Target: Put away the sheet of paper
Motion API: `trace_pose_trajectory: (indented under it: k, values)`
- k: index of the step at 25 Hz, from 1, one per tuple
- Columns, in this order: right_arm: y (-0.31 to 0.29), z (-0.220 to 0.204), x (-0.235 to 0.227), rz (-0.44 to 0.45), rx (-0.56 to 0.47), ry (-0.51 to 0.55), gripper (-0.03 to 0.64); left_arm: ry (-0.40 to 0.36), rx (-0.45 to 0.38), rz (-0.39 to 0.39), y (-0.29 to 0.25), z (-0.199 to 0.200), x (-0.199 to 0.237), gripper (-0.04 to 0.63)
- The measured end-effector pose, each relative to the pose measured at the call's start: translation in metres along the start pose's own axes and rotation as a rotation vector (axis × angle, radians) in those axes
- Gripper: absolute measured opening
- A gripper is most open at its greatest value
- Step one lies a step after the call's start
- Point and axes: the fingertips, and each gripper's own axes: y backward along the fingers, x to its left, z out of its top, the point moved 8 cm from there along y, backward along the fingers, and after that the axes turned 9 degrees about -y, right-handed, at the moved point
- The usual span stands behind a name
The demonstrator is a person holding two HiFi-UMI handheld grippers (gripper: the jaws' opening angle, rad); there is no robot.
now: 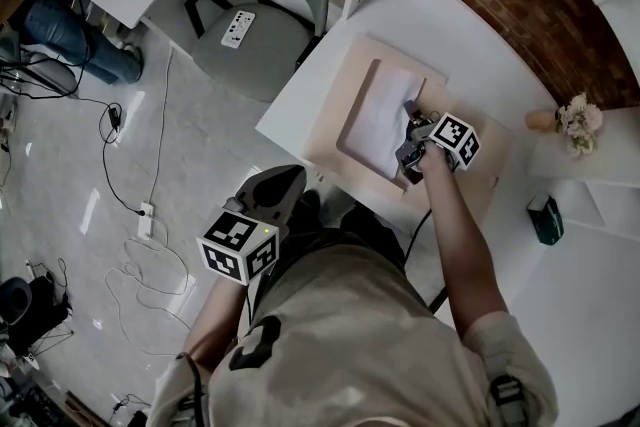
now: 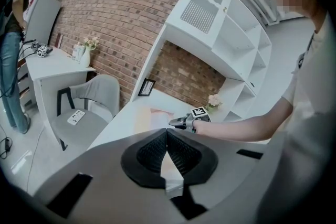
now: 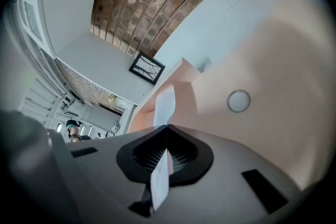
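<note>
White table against a brick wall carries a beige mat. The sheet of paper lies on the mat, 1 edge clamped in the right tongs. Left tongs: closed, empty, held beside the table.

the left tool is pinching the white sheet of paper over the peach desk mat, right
Not the left one. The right tool is pinching the white sheet of paper over the peach desk mat, as the right gripper view shows. The left tool is shut on nothing.
</note>
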Motion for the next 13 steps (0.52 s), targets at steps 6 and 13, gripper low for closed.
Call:
trace_pose_trajectory:
  k: [6,13]
  values:
    - [-0.0011,0.0008,-0.0011,0.004,0.000,-0.010,0.028,0.000,-0.002,0.001,-0.0016,0.0004,0.0005,0.016]
    - [-0.0012,-0.0022,-0.0013,-0.001,-0.001,-0.011,0.028,0.004,-0.004,0.004,0.0026,-0.0012,0.0029,0.017]
